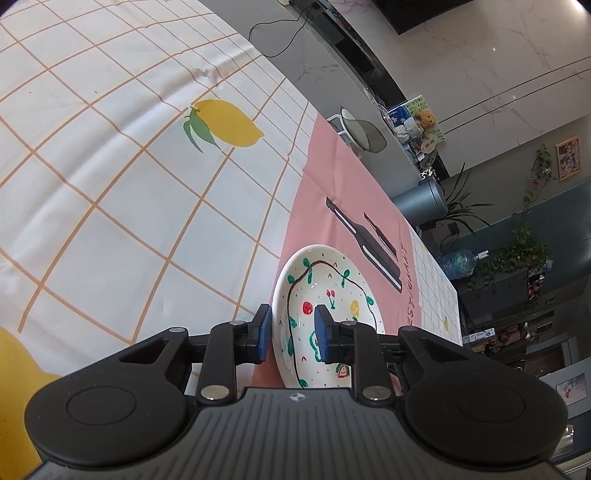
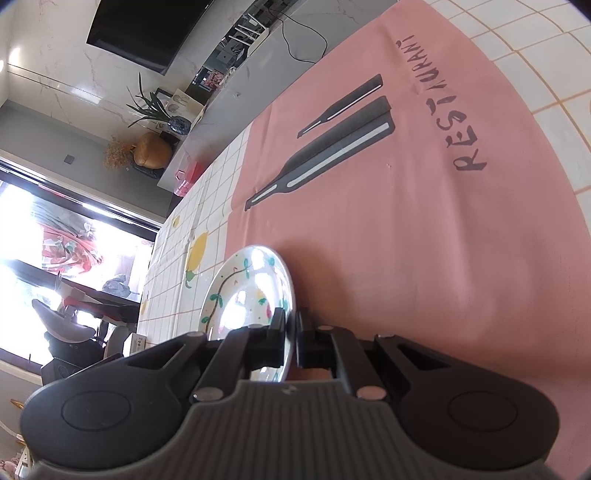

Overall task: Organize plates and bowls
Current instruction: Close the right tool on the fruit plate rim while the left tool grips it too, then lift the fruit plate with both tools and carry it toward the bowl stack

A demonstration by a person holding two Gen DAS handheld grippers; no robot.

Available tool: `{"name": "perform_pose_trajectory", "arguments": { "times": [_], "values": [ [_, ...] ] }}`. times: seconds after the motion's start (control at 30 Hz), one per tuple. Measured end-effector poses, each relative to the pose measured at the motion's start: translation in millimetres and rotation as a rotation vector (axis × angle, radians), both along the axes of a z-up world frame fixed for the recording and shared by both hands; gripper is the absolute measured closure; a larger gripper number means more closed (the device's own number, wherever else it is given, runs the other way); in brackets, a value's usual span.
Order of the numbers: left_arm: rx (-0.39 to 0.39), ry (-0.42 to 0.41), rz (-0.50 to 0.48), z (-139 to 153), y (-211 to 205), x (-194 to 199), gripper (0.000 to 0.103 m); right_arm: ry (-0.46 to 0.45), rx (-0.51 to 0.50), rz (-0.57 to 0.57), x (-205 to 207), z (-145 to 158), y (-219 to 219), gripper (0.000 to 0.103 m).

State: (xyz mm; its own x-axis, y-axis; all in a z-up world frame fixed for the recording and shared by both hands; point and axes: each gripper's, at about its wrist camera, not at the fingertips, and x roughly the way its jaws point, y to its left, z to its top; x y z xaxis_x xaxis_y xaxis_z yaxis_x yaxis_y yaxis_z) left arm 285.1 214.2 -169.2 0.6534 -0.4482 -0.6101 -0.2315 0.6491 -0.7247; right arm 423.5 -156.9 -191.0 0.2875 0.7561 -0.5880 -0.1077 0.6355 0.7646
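In the left wrist view a white plate (image 1: 332,284) painted with green leaves and red cherries lies on a pink placemat (image 1: 332,184). My left gripper (image 1: 291,332) straddles its near left rim, with one blue pad outside and one over the plate's inside. A gap shows between the pads, so it is open. In the right wrist view my right gripper (image 2: 291,328) is shut on the rim of a glossy painted plate (image 2: 243,288), which is tilted at the pink placemat's (image 2: 406,258) edge. I cannot tell whether both views show one plate.
A white checked tablecloth (image 1: 129,184) with lemon prints covers the table. The placemat carries printed cutlery and the word RESTAURANT (image 2: 461,110). Beyond the table edge stand a chair (image 1: 362,133), plants and a wall television (image 2: 147,29).
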Motion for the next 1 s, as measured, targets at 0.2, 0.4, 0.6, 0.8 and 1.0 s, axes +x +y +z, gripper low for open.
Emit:
{"name": "perform_pose_trajectory", "arguments": {
  "times": [0.2,0.4,0.6,0.8,1.0],
  "values": [
    [0.002,0.019,-0.008,1,-1,2,0.076,-0.009,0.030,-0.001,-6,7,-4,0.099],
    [0.004,-0.003,-0.040,9,-8,2,0.076,-0.002,0.022,-0.005,-13,12,-10,0.099],
    [0.032,-0.004,-0.102,14,-21,5,0.076,0.008,0.013,-0.030,-24,19,-19,0.099],
    [0.032,0.003,-0.142,17,-36,5,0.076,0.006,0.040,-0.074,-39,32,-35,0.099],
    [0.031,-0.032,-0.224,29,-53,4,0.076,-0.023,0.013,-0.101,-64,46,-54,0.099]
  ]
}}
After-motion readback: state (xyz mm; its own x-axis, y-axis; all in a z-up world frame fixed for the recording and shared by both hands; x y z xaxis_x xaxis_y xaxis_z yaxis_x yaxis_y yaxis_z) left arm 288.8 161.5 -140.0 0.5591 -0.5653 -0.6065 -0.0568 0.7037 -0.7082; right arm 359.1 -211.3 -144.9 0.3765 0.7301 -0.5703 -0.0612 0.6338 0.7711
